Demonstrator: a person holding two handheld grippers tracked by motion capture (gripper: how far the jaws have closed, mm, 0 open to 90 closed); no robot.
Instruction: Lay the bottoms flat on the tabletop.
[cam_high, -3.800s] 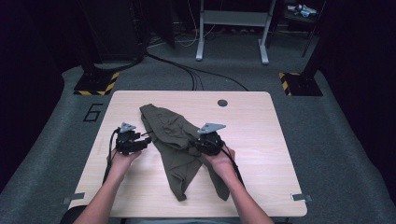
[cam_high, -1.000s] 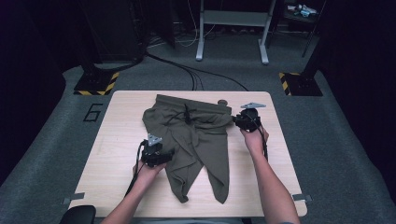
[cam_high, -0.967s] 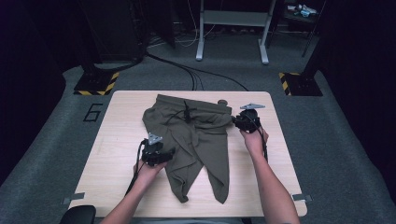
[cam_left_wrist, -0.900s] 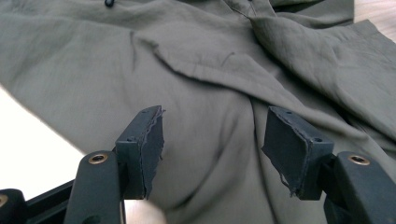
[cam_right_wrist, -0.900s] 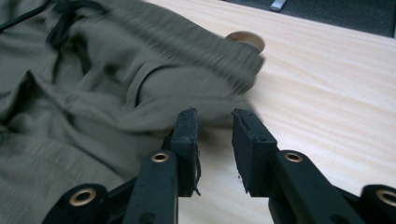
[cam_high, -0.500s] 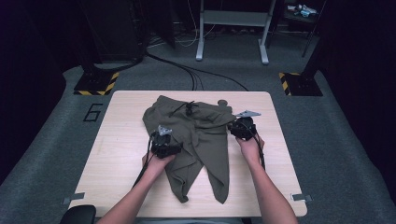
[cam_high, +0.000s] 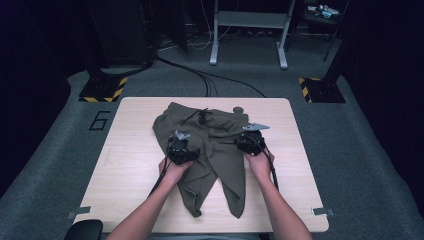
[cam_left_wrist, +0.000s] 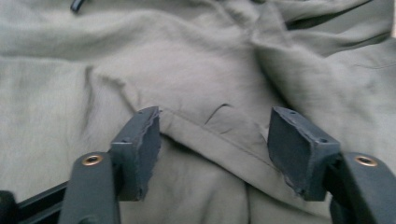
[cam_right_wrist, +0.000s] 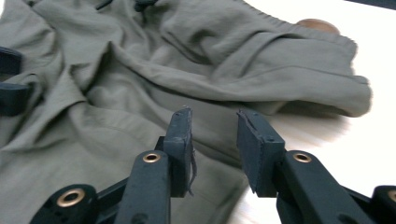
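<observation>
My left gripper has its fingers spread wide, nothing between them; they hover low over a hemmed edge of the olive trousers, one pad on each side of that seam. Judgement: I am lined up to pinch this edge, not yet committed. My right gripper has its fingers parted more narrowly, also empty, set at the outer border of the trousers where cloth gives way to bare tabletop.

From the high view: left gripper sits over the middle of the trousers, near where the legs divide; right gripper sits at the garment's right margin. Both hands are low and roughly level with each other. Judgement: this placement suits flattening or folding, one grip inside, one at the side.

The trousers lie across the centre of the table, waistband toward the far edge with a dark drawstring loose on top, legs running back toward me and splayed apart at the cuffs. Cloth is rumpled around the waist and seat. A small round dark disc sits in the tabletop just past the waistband.

Table is pale wood grain. Beyond: grey carpet, a "6" marked on the floor, cables, hazard-striped bases, dim surroundings.
</observation>
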